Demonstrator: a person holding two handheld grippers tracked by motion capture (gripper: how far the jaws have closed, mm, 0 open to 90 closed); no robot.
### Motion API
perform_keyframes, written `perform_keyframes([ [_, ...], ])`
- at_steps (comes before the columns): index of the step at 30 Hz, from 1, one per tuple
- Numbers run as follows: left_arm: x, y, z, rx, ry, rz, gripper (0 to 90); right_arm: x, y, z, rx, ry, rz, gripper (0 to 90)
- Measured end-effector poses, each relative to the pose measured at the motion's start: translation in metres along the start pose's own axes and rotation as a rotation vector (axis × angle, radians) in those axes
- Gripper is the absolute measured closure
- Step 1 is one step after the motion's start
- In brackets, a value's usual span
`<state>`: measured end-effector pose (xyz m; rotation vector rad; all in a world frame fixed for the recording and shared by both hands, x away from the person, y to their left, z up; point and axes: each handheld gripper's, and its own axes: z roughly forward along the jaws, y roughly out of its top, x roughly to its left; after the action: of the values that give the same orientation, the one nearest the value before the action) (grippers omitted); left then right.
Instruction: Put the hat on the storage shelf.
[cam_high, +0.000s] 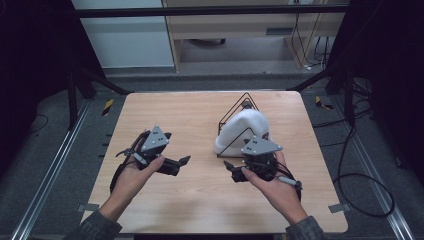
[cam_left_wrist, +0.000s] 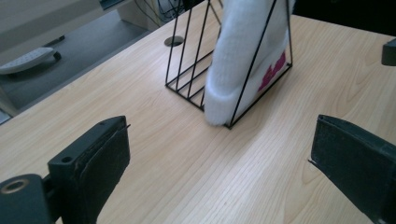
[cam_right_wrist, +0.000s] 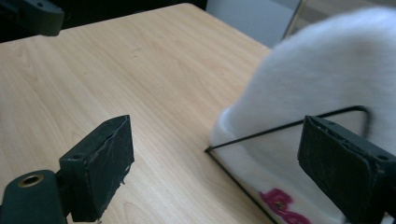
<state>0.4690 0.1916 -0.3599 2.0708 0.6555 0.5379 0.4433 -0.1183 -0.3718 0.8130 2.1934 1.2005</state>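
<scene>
White hat (cam_high: 241, 131) in black wire rack (cam_high: 239, 116) at middle right, left gripper (cam_high: 176, 164) and right gripper (cam_high: 233, 170) below, jaws spread wide.

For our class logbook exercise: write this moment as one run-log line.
left tool: open, holding nothing | right tool: open, beside rack | white hat: draped on wire rack | table: otherwise bare
</scene>
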Motion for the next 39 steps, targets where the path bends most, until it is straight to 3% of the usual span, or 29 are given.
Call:
perform_keyframes([
  [10,0.018,-0.041,-0.006,0.037,0.022,-0.042,4.7,0.023,-0.004,0.037,0.076,0.068,-0.036,12.1],
  [17,0.026,-0.084,0.001,0.08,0.025,-0.111,4.9,0.035,-0.016,0.065,0.16,0.113,-0.048,12.4],
  [19,0.028,-0.089,0.001,0.088,0.025,-0.118,4.9,0.036,-0.018,0.069,0.171,0.119,-0.053,12.4],
  [22,0.034,-0.111,0.005,0.119,0.042,-0.146,5.0,0.044,-0.025,0.082,0.208,0.145,-0.052,12.4],
  [23,0.034,-0.111,0.005,0.119,0.042,-0.146,5.1,0.044,-0.025,0.082,0.208,0.145,-0.052,12.4],
  [24,0.039,-0.122,0.006,0.126,0.044,-0.173,5.1,0.049,-0.029,0.091,0.227,0.161,-0.052,12.6],
  [27,0.045,-0.135,0.008,0.159,0.072,-0.182,5.2,0.053,-0.031,0.099,0.237,0.167,-0.057,13.1],
  [30,0.052,-0.145,0.008,0.182,0.098,-0.191,5.2,0.056,-0.034,0.111,0.238,0.178,-0.036,13.3],
  [32,0.06,-0.153,0.009,0.19,0.111,-0.225,5.3,0.057,-0.037,0.127,0.244,0.174,-0.001,13.5],
  [34,0.063,-0.155,0.009,0.202,0.119,-0.234,5.3,0.057,-0.038,0.131,0.245,0.169,0.008,13.5],
  [39,0.072,-0.159,0.012,0.191,0.145,-0.259,5.6,0.058,-0.043,0.156,0.246,0.153,0.086,13.8],
])
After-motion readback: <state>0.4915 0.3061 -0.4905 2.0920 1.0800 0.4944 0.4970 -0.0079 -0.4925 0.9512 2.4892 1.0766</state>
